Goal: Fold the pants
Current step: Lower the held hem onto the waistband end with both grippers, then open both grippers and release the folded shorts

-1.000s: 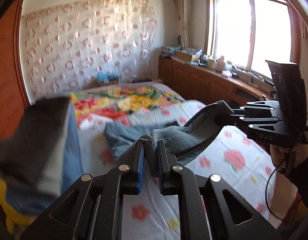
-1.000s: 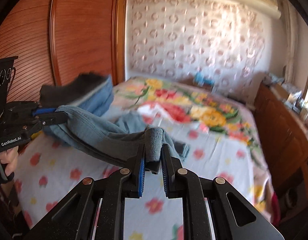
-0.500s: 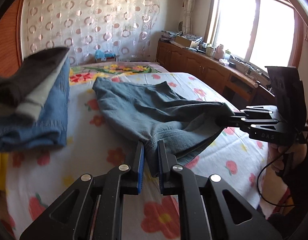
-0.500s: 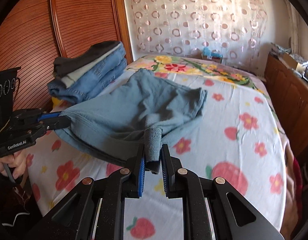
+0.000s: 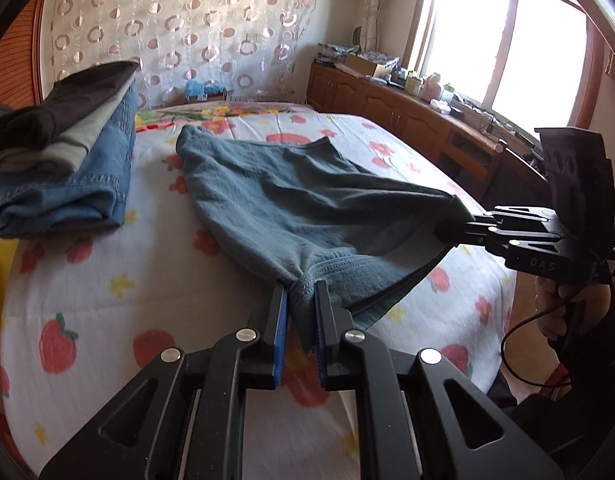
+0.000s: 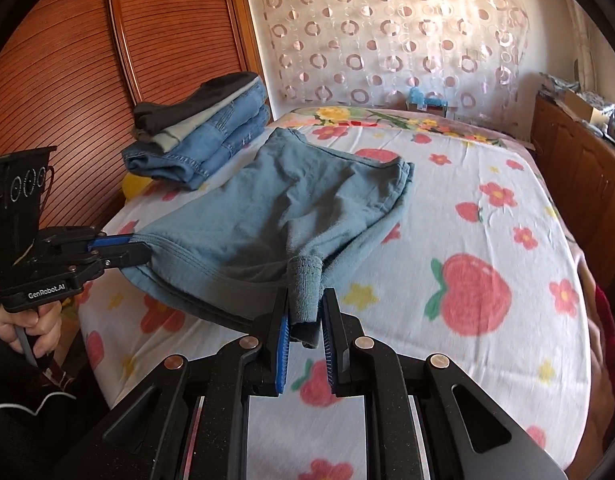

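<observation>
Bare sheet (image 6: 487, 208) lies open right of the pants (image 6: 275, 208) — left, a clothes stack (image 6: 203, 136) stands near the wardrobe (image 6: 67, 72); cabinets (image 5: 407, 120) line the far side.

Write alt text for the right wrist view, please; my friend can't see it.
The right hand-held gripper pinches the waistband of blue-grey pants spread on a flowered bed. The left hand-held gripper grips the waistband's other end. Folded clothes are stacked behind.

Pants (image 5: 307, 216) between two clamped claws
</observation>
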A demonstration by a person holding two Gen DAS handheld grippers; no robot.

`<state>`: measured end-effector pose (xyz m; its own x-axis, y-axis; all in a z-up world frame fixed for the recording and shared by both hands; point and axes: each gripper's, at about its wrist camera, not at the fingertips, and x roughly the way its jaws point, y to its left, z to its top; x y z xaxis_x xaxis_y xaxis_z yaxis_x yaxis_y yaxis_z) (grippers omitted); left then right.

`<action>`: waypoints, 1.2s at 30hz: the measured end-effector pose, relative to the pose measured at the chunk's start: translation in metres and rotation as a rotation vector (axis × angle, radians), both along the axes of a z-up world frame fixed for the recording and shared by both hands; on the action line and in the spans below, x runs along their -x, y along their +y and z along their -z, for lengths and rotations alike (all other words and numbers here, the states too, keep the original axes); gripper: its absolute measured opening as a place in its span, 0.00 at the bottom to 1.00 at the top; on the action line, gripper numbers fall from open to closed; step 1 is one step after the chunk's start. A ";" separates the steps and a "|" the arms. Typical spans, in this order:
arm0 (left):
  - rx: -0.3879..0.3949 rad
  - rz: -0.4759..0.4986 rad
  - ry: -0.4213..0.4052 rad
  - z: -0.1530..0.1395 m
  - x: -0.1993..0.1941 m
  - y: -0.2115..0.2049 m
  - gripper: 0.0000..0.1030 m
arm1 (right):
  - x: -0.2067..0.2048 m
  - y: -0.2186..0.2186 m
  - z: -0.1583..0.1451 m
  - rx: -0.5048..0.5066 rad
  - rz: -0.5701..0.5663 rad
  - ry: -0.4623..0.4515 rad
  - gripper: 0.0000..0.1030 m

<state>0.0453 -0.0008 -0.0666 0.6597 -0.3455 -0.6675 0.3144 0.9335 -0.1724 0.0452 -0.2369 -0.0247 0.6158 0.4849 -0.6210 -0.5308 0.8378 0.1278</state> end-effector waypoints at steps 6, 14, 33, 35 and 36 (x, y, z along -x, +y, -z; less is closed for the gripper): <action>-0.016 0.020 0.001 -0.006 0.011 -0.002 0.12 | 0.003 -0.002 0.001 0.000 -0.001 0.012 0.14; -0.047 0.008 0.038 0.005 0.004 -0.004 0.15 | -0.006 -0.003 0.016 -0.009 -0.001 0.031 0.14; -0.025 -0.049 0.096 0.036 -0.005 0.004 0.44 | -0.001 -0.013 0.024 0.015 0.065 0.060 0.32; -0.020 -0.050 0.094 0.037 -0.005 0.005 0.45 | 0.000 -0.018 0.021 0.001 0.074 0.049 0.35; -0.018 -0.049 0.090 0.037 -0.004 0.005 0.45 | 0.001 -0.019 0.018 -0.006 0.076 0.045 0.35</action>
